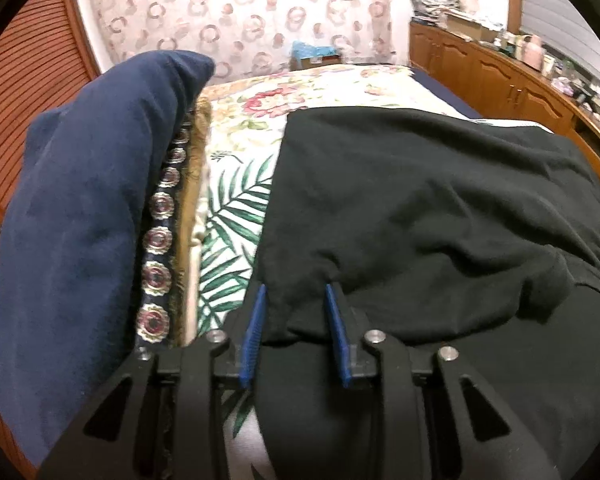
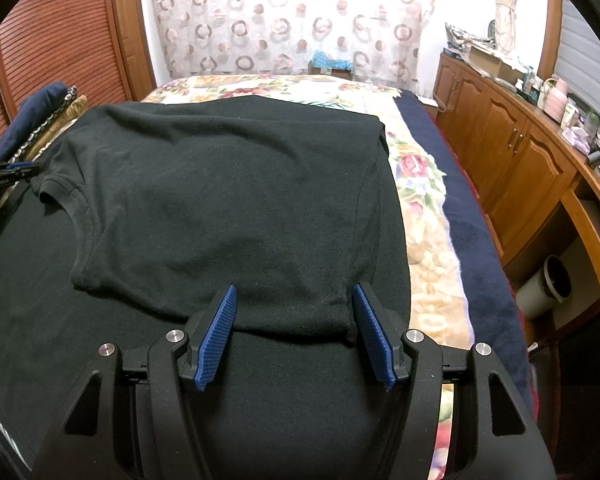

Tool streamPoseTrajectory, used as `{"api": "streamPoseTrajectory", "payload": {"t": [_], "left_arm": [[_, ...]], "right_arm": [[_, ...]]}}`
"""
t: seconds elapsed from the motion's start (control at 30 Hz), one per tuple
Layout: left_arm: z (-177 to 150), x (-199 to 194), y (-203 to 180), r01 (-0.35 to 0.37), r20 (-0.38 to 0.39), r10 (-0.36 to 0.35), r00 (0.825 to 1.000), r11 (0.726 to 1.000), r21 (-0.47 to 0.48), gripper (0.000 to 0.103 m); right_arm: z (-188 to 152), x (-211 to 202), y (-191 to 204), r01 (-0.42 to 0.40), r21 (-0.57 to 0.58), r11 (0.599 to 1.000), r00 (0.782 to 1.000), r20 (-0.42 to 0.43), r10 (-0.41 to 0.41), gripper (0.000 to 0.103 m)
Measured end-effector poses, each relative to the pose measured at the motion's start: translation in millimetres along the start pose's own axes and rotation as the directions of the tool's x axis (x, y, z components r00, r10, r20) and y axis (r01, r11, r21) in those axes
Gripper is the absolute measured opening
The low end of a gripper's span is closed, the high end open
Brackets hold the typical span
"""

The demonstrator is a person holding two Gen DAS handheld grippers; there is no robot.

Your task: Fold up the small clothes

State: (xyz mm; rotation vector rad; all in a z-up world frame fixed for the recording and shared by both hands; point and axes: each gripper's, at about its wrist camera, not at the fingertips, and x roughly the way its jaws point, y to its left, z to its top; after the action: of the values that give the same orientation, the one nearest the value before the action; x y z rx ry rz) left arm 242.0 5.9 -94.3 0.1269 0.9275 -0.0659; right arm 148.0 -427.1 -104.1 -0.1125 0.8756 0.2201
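A black T-shirt lies on the bed, its far part folded over toward me; it also fills the right of the left wrist view. My left gripper has its blue pads a hand's width apart around a bunched edge of the shirt, not pinching it. It shows at the left edge of the right wrist view. My right gripper is open, its pads either side of the folded layer's near edge.
A floral bedspread covers the bed. A stack of folded clothes topped by a navy piece sits at the left. A wooden cabinet with clutter runs along the right, with a bin below.
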Motion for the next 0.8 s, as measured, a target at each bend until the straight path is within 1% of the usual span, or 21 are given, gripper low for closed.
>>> {"api": "streamPoseTrajectory", "payload": {"t": [0.03, 0.07, 0.1, 0.13, 0.17, 0.2, 0.27, 0.3, 0.47, 0.57, 0.67, 0.8], "left_arm": [[-1, -1, 0, 0.011, 0.001, -0.011, 1.0, 1.0, 0.002, 0.015], [-1, -2, -2, 0.007, 0.004, -0.007, 1.0, 1.0, 0.007, 0.009], [-1, -3, -2, 0.003, 0.009, -0.003, 1.0, 1.0, 0.016, 0.004], [-1, -6, -3, 0.012, 0.017, -0.012, 1.0, 1.0, 0.023, 0.003], [-1, -7, -3, 0.017, 0.019, -0.018, 1.0, 1.0, 0.026, 0.002], [-1, -11, -4, 0.02, 0.028, -0.021, 0.999, 0.999, 0.029, 0.002], [-1, -22, -4, 0.033, 0.056, -0.034, 0.998, 0.999, 0.025, 0.001], [0, -27, -3, 0.043, 0.069, -0.044, 0.997, 0.999, 0.021, 0.001], [5, -57, -4, 0.069, 0.138, -0.071, 0.988, 0.997, 0.021, 0.001], [7, -74, -3, 0.08, 0.18, -0.083, 0.98, 0.997, 0.02, 0.001], [10, -89, -2, 0.09, 0.212, -0.093, 0.973, 0.996, 0.024, 0.001], [0, -116, -2, 0.127, 0.257, -0.128, 0.958, 0.992, 0.022, 0.001]], "right_arm": [[0, 0, 0, 0.0, -0.002, 1.0, 1.0, 0.0, 0.0, 0.06], [0, 0, 0, -0.002, -0.004, 1.0, 1.0, 0.002, 0.002, 0.053], [1, 0, 1, -0.001, -0.006, 1.0, 1.0, 0.003, 0.001, 0.051], [2, 0, 2, 0.002, -0.01, 1.0, 1.0, 0.005, -0.002, 0.045], [2, 0, 2, 0.003, -0.018, 1.0, 1.0, 0.01, -0.003, 0.037], [3, -1, 2, 0.0, -0.024, 1.0, 1.0, 0.013, 0.0, 0.032], [4, -2, 3, -0.007, -0.031, 1.0, 1.0, 0.019, 0.007, 0.013], [5, -4, 3, -0.017, -0.037, 0.999, 0.999, 0.029, 0.018, 0.011], [15, -25, 9, -0.027, -0.056, 0.998, 0.994, 0.1, 0.033, 0.007], [23, -44, 9, -0.03, -0.047, 0.998, 0.986, 0.162, 0.037, 0.006], [30, -59, 8, -0.016, -0.045, 0.999, 0.98, 0.197, 0.024, 0.006], [36, -78, 5, -0.007, -0.037, 0.999, 0.972, 0.233, 0.015, 0.006]]}}
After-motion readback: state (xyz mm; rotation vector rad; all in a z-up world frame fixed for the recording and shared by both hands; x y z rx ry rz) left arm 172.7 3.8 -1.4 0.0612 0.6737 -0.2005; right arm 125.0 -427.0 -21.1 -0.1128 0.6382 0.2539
